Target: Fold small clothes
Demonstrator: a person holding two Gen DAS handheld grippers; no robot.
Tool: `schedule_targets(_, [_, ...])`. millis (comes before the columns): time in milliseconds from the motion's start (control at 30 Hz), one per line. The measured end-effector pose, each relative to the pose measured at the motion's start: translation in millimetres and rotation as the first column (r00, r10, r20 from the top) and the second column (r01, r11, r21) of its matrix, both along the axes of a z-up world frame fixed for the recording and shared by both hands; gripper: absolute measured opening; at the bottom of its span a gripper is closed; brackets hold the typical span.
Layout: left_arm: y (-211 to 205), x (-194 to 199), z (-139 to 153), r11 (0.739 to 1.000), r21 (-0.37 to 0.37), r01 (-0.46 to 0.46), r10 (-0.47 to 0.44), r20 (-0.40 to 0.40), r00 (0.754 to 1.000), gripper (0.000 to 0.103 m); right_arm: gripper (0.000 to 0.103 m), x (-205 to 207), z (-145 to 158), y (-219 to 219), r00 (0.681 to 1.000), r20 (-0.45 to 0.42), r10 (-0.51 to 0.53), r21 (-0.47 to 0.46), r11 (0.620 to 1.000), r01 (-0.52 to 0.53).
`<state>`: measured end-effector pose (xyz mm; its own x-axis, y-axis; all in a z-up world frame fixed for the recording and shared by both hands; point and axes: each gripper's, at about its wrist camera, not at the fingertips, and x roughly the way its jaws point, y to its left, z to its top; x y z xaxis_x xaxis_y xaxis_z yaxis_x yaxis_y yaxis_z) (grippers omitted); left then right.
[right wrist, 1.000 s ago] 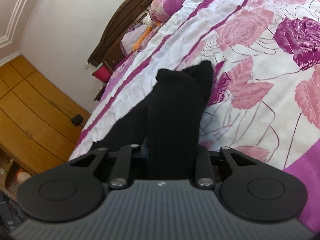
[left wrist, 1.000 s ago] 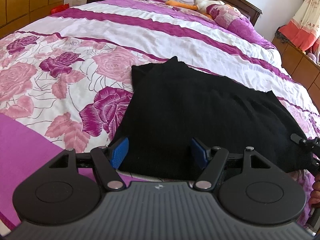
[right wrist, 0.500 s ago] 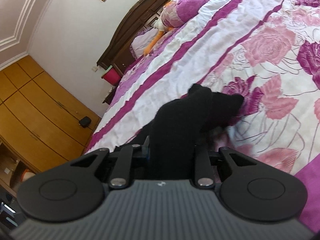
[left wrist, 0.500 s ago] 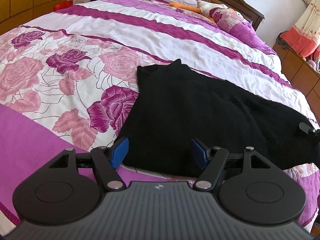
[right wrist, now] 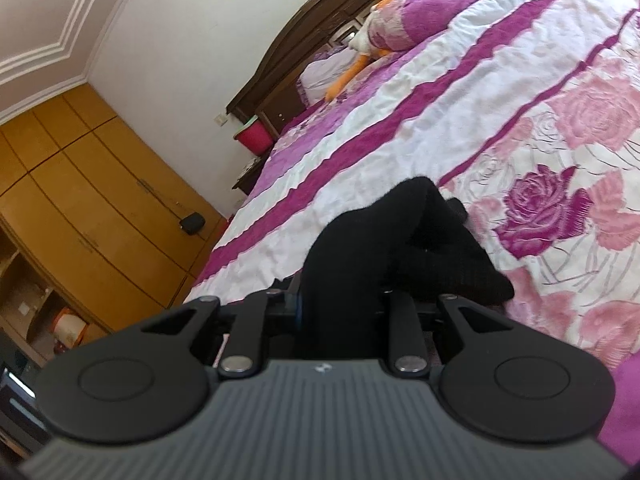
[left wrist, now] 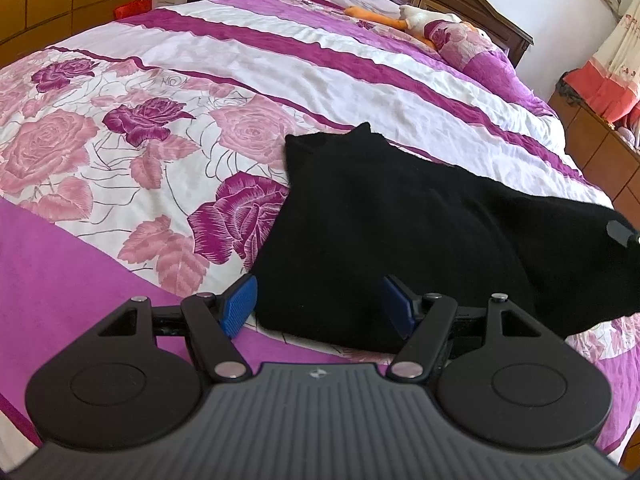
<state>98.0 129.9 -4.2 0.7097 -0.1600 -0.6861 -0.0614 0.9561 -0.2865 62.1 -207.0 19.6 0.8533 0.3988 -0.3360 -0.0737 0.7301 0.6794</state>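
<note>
The soft knitted garment [left wrist: 400, 232] is all black, with no pattern. The bed cover [left wrist: 248, 80] under it has big pink and dark purple roses on white, then purple and white stripes toward the head end, and plain bright purple along the near edge. The left gripper [left wrist: 320, 306] is black with blue pads [left wrist: 240, 304]. The stuffed toy [left wrist: 412, 24] is white and orange.

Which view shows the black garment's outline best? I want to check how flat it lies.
The left wrist view: the black garment lies spread across the bedspread, edges visible. The right wrist view shows only a bunched part clamped in the right gripper.
</note>
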Motion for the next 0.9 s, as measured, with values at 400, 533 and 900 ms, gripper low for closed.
schedule_targets(400, [19.4,-7.4,10.2,1.0,-0.014,-0.023,0.023,0.032,0.999,0.073,0.024,14.1,21.8,37.4,0.997,0.03,0.074,-0.018,0.997,-0.074])
schedule_targets(533, [26.1,-10.1,9.7,0.999,-0.017,-0.04,0.041,0.03,0.999,0.073,0.024,22.0,29.3,61.0,0.989,0.052,0.135,-0.055,0.99,-0.132])
schedule_targets(900, [42.9,-12.2,7.3,0.998,-0.038,-0.055,0.057,0.049,0.997,0.073,0.024,43.6,37.5,147.0,0.949,0.035,0.315,-0.213,0.93,-0.301])
